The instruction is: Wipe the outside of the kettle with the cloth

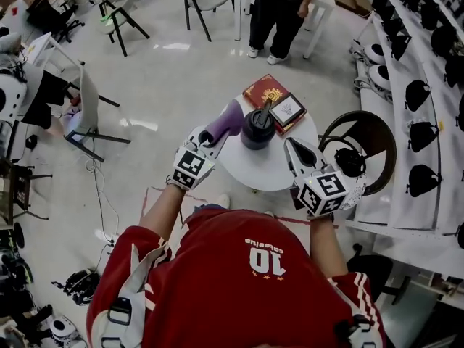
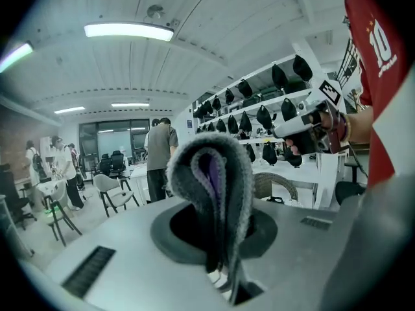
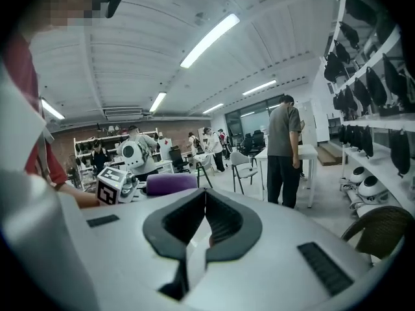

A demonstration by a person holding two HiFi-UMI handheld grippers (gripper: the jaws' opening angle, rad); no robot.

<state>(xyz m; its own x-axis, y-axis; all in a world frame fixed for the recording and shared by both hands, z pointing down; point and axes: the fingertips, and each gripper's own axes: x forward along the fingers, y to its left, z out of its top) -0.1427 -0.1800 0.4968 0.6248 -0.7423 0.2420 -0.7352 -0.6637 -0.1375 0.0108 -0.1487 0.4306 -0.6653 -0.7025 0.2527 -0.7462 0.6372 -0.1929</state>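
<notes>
The left gripper [image 2: 222, 248] is clamped on the folded grey-and-purple cloth [image 2: 214, 186], which stands up out of its jaws. The right gripper [image 3: 205, 198] has its 2 jaws pressed together at the tips with nothing held. Between the 2 grippers, the dark kettle [image 1: 257, 127] stands on the small round table [image 1: 250, 174], untouched. With no grip steadying it, the kettle could be shoved or tipped by a firm wipe. The kettle is shown only in the head view; the clamp on the cloth is read only in the left gripper view.
</notes>
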